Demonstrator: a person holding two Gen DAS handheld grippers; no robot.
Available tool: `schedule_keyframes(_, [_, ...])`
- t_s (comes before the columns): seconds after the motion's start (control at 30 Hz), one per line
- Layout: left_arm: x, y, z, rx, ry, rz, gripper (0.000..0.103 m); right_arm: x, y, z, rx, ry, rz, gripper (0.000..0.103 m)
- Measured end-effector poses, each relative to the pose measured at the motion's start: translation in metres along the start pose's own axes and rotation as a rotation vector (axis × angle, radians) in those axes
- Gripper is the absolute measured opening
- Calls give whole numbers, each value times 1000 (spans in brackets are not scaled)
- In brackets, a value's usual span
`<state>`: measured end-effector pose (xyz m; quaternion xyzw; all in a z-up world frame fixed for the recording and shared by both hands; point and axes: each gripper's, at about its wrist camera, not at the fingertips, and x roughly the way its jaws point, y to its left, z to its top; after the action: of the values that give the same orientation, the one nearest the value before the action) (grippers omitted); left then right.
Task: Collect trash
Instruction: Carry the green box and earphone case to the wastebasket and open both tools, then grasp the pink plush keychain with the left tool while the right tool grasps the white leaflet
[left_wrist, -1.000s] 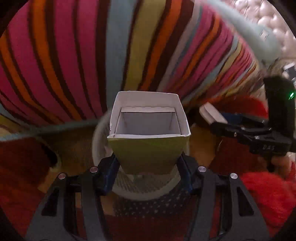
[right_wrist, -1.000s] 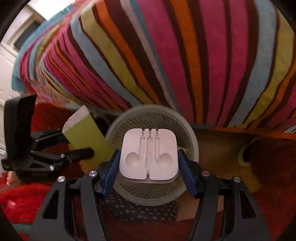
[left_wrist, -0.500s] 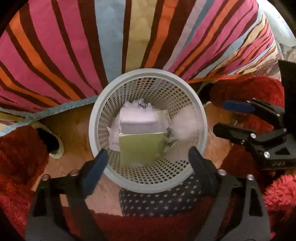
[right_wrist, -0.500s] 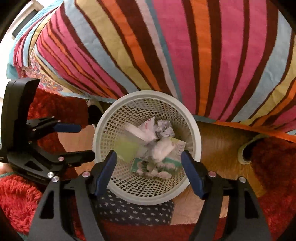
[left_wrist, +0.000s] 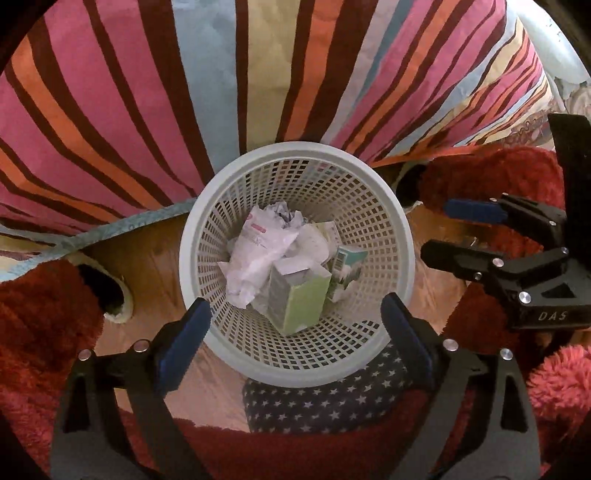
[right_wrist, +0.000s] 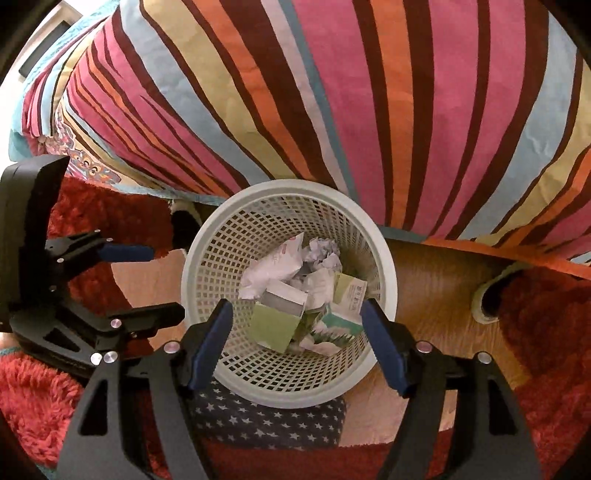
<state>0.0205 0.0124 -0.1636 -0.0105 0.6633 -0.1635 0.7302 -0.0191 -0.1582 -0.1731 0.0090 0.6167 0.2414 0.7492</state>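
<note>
Trash lies in one white mesh basket (left_wrist: 384, 236) on the wooden floor (right_wrist: 424, 284), just beside the striped bedspread (left_wrist: 122, 110) on its far side; inside, one green carton (left_wrist: 301, 302) with an open top, two further printed cartons (left_wrist: 345, 267) to its right, and crumpled white papers (left_wrist: 258, 251), too tangled to count; two grippers hover over it, the left gripper (left_wrist: 295, 328) with jaws opening wide and nothing between them, the right gripper (right_wrist: 297, 332) with jaws moderately apart, also empty; red shaggy rug (left_wrist: 33, 332) left and right; one star-patterned cloth (left_wrist: 317, 402) near the basket.
</note>
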Motion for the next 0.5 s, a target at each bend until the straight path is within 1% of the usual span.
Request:
schedule_keyframes(0.07, [-3, 1, 0, 5, -8, 8, 91, -7, 2, 0, -15, -27, -9, 69])
schedule_keyframes(0.13, [-17, 0, 1, 21, -44, 2, 91, -23, 4, 1, -47, -85, -26, 69])
schedule_keyframes(0.2, [-28, 2, 7, 23, -66, -29, 91, -48, 5, 5, -84, -167, -41, 69])
schedule_keyframes(0.23, [-41, 3, 10, 30, -89, -58, 91, -56, 5, 6, -90, -190, -41, 69])
schedule_keyframes(0.3, [-64, 4, 14, 51, -144, -69, 91, -84, 1, 14, -104, -274, -53, 69])
schedule_keyframes(0.37, [-104, 5, 24, 89, -238, -47, 91, -104, -5, 22, -110, -329, -78, 69])
schedule_keyframes(0.4, [-114, 6, 28, 95, -265, -34, 91, -116, -9, 28, -106, -366, -101, 69])
schedule_keyframes(0.47, [-153, 13, 47, 101, -369, 27, 91, -133, -16, 39, -94, -418, -126, 69])
schedule_keyframes(0.5, [-161, 15, 53, 99, -389, 35, 91, -147, -22, 52, -86, -460, -136, 69])
